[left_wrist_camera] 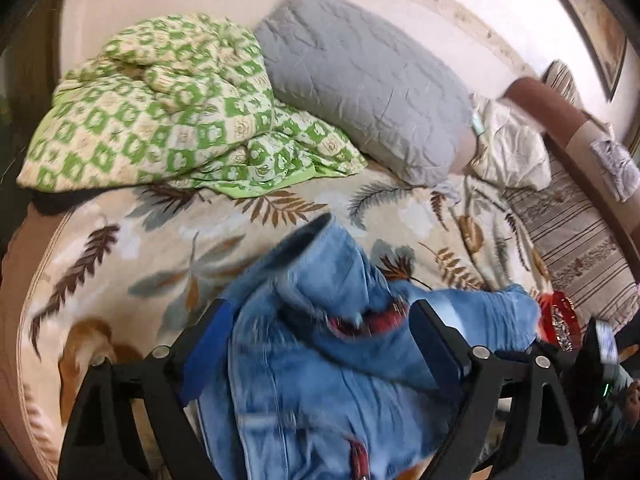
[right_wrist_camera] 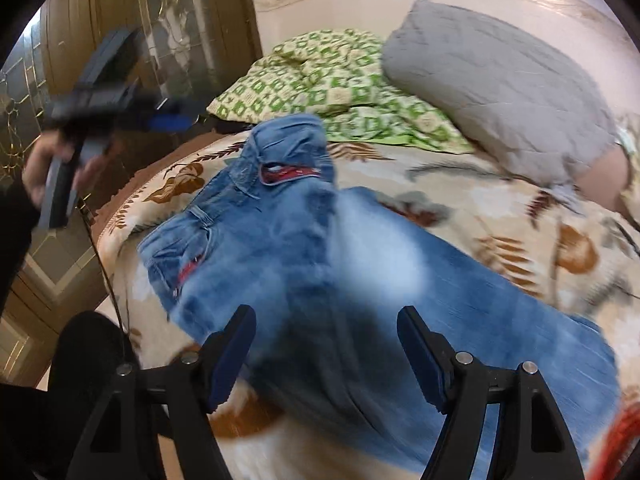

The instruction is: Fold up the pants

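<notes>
While the bed's leaf-print blanket (left_wrist_camera: 120, 248) stretches soft and fuzzy underneath, a green checked quilt (left_wrist_camera: 160, 108) bunches at ten o'clock and a grey quilted pillow (left_wrist_camera: 360, 92) slumps puffy at one o'clock, well clear of the work. The pants (right_wrist_camera: 320, 256), faded blue denim with a red-lined waistband, sprawl rumpled across the blanket. The right gripper (right_wrist_camera: 326, 344) hangs over a leg, jaws apart, nothing pinched. In its own view, the left gripper (left_wrist_camera: 320, 340) is spread wide too, with denim bunched between but unclamped.
</notes>
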`<state>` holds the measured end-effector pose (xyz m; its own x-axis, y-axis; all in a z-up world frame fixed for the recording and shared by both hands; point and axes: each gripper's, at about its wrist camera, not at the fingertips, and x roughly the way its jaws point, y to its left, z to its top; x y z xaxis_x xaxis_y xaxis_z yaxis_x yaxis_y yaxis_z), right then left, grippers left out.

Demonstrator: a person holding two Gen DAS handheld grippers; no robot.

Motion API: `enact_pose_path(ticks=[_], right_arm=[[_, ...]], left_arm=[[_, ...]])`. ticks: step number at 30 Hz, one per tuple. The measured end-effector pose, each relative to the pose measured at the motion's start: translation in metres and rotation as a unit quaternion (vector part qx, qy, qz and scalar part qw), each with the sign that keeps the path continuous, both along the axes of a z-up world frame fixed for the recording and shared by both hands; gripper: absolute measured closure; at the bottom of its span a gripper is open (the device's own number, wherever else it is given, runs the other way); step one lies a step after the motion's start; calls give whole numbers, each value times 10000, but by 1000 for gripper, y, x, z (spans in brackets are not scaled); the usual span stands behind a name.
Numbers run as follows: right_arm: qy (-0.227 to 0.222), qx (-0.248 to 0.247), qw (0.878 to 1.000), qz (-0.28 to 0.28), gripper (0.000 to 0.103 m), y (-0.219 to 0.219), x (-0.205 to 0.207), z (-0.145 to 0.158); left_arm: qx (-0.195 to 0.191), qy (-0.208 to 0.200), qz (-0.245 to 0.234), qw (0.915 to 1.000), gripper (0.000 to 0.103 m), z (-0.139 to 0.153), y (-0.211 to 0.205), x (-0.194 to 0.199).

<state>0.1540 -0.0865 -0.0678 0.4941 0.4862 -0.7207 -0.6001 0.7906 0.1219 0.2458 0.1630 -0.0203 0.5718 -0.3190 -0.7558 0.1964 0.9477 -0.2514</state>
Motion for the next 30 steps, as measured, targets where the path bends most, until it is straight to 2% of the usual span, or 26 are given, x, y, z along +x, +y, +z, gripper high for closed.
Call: enact_pose_path(ticks=[1,6,11,15,17,18,19,21,24,27,30], right_arm=[[11,-35,10000,26,27,12,4,-5],[48,-232,9997,-98,27,50,30,-26],[-32,-295,9990,-330,27,61,45,-38],[-157,-382,9984,-391,27,68,52,-41],[-176,-356,9984,-400,41,70,54,-42],[-123,-351,9985,-393,68,71,56,-43],[-11,-312,9987,-402,79,71,59,-45],[-29,-245,9990,-364,88,72,57,-43],[-263,-320,9988,-271,93,74,47,-34],[-531,-371,9978,-121,95,76,35,-24],[-972,-527,9937,179,95,76,10,-13]], left_arm=[[89,121,-32,9999,4,-2,-5,14],[415,658,-124,9969,4,-20,-27,68],[485,1093,-218,9926,4,-38,-42,103],[593,1266,-143,9901,4,-45,-47,118],[530,1359,-204,9891,4,-47,-49,121],[426,1391,-244,9891,7,-48,-49,121],[354,1378,-263,9895,33,-47,-49,121],[388,1431,-352,9883,85,-46,-51,116],[392,1133,-557,9912,86,-34,-53,97],[154,760,-541,9955,86,-8,-40,64],[-174,387,-458,9980,86,15,-15,13]])
